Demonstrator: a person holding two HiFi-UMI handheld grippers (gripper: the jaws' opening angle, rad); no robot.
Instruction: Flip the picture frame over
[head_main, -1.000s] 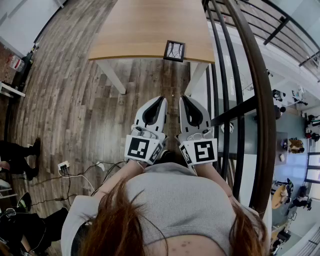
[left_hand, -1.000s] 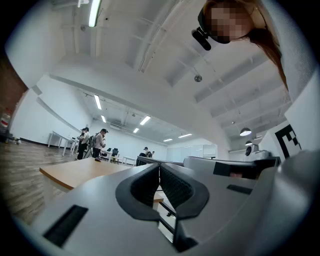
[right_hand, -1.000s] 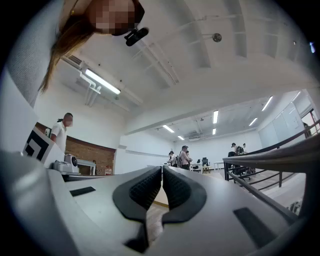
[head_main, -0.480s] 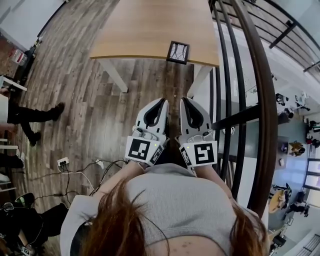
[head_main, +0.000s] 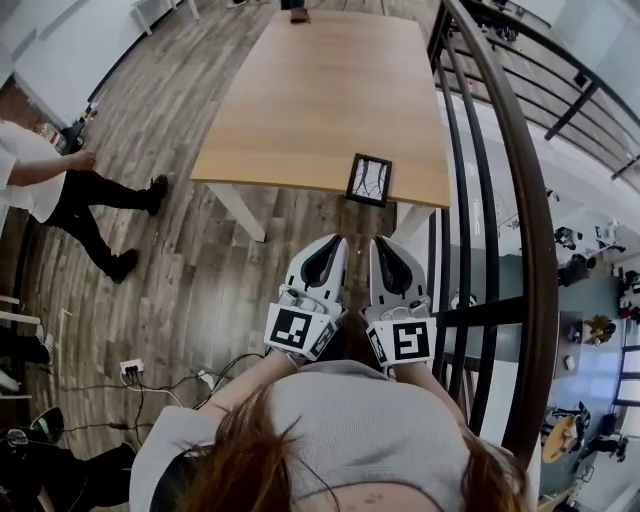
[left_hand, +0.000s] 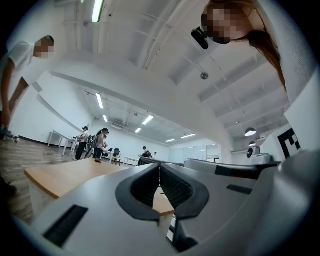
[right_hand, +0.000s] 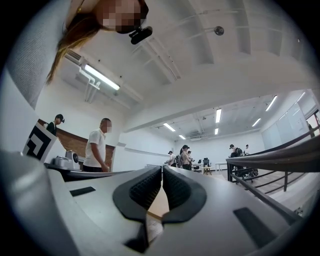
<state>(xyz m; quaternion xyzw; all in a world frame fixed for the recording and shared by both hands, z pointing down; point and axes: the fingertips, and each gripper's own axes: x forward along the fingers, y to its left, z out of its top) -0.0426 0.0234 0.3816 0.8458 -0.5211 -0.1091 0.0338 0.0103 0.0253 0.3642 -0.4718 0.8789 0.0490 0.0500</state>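
Observation:
A small black picture frame (head_main: 369, 180) lies flat at the near right edge of the wooden table (head_main: 300, 110), its white face with dark lines showing. My left gripper (head_main: 337, 241) and right gripper (head_main: 379, 243) are held side by side in front of my body, short of the table's near edge and below the frame in the head view. Both are shut with nothing between the pads. In the left gripper view the jaws (left_hand: 159, 167) meet over the tabletop (left_hand: 65, 176). The right gripper's tip (right_hand: 162, 170) is likewise closed and empty.
A dark metal railing (head_main: 520, 200) runs close along my right, beside the table's right edge. The table's white legs (head_main: 240, 212) stand on the wood floor. A person (head_main: 60, 190) walks at the left. Cables and a power strip (head_main: 130, 368) lie on the floor behind left.
The table and frame have drawn closer to both grippers, which advanced together toward the near edge. A person has come into view on the left. The jaws stayed shut.

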